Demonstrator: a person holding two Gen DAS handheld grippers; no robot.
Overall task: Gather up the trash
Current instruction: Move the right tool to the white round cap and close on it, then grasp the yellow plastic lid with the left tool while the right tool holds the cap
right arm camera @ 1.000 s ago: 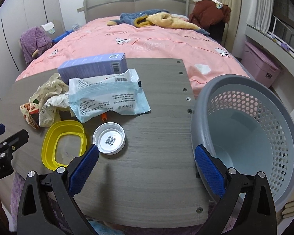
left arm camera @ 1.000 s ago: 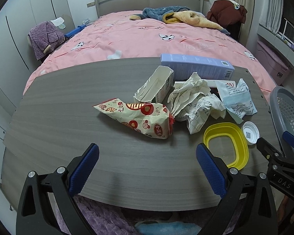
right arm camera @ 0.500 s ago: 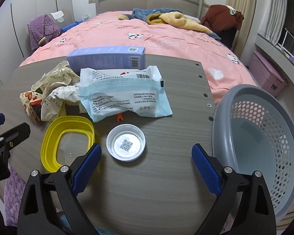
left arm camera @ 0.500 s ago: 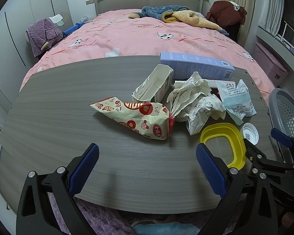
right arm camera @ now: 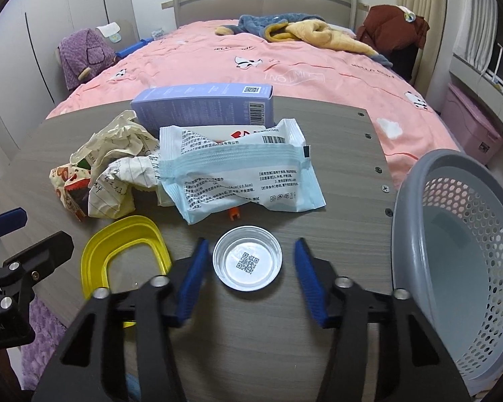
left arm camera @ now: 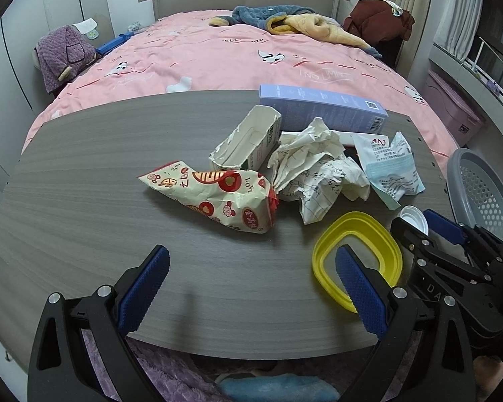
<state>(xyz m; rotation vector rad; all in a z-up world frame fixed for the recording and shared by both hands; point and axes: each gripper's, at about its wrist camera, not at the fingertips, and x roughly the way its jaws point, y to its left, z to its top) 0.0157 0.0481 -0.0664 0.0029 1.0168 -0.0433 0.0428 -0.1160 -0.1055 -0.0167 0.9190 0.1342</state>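
Near the desk's (right arm camera: 345,154) right edge, the right gripper (right arm camera: 248,268) straddles a small white lid (right arm camera: 247,263), fingers apart and not touching it, beside the grey basket (right arm camera: 459,248). At the front edge, the left gripper (left arm camera: 251,288) hovers wide, empty, before a snack bag (left arm camera: 214,201).

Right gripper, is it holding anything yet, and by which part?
Nothing is held. The right gripper is open, its blue fingers either side of the small round white lid without touching it. The left gripper is open and empty.
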